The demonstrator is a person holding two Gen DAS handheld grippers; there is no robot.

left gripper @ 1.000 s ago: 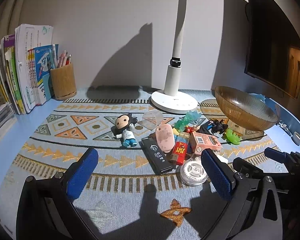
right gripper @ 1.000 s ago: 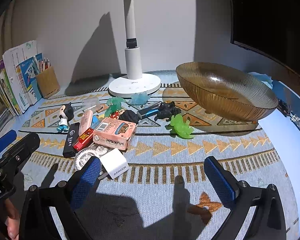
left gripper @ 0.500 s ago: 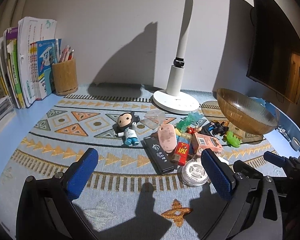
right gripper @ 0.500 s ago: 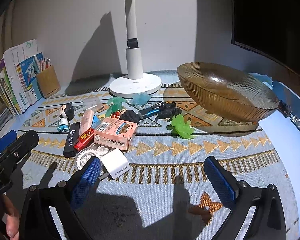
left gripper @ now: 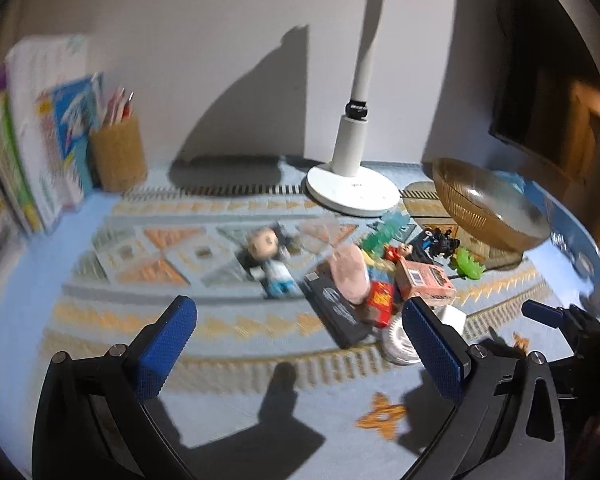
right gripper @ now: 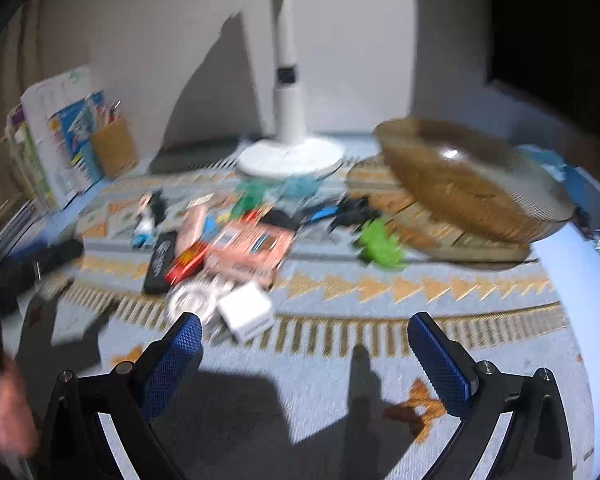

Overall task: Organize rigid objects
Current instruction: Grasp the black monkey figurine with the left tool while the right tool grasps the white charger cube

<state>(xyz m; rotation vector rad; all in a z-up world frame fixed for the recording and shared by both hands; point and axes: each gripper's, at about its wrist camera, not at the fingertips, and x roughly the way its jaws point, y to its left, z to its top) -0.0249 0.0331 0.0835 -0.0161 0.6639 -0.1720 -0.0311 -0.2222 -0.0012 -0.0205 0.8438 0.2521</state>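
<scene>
A pile of small rigid objects lies mid-mat: a doll figure (left gripper: pixel 270 258), a black box (left gripper: pixel 336 312), a pink case (left gripper: pixel 350 270), a pink carton (left gripper: pixel 424 282) (right gripper: pixel 252 248), a white charger (right gripper: pixel 246 312), a round gear-like disc (right gripper: pixel 190 300), and a green toy (right gripper: pixel 380 246). An amber glass bowl (left gripper: pixel 488 208) (right gripper: pixel 472 184) stands to the right. My left gripper (left gripper: pixel 296 344) is open and empty, short of the pile. My right gripper (right gripper: pixel 306 354) is open and empty, just short of the charger. Both views are blurred.
A white desk lamp (left gripper: pixel 354 184) stands behind the pile. Books (left gripper: pixel 40 140) and a wooden pencil cup (left gripper: pixel 118 156) stand at the back left. A dark monitor (left gripper: pixel 548 92) hangs at the right. The patterned mat (right gripper: pixel 420 288) covers the desk.
Both grippers have moved forward toward the pile and both views have tilted and blurred. Both jaws stay open and the objects have not moved.
</scene>
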